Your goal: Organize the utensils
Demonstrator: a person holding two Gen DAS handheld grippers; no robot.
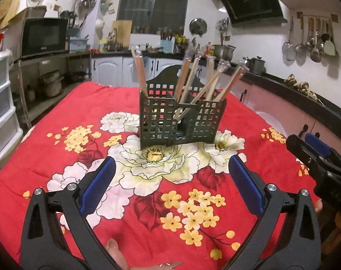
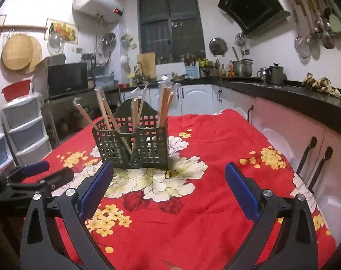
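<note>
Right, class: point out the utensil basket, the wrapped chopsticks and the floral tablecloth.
utensil basket (image 1: pixel 199 121): left wrist view, on its front lattice wall.
wrapped chopsticks (image 1: pixel 140 72): left wrist view, on the shaft of the leftmost pair.
floral tablecloth (image 2: pixel 215 157): right wrist view, on a bare red patch.

No legible text; the water heater (image 2: pixel 98 1) shows an unreadable red display.

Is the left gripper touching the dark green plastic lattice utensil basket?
Apart. In the left wrist view, the left gripper hangs open short of the dark green lattice utensil basket, with red floral cloth showing between them.
</note>
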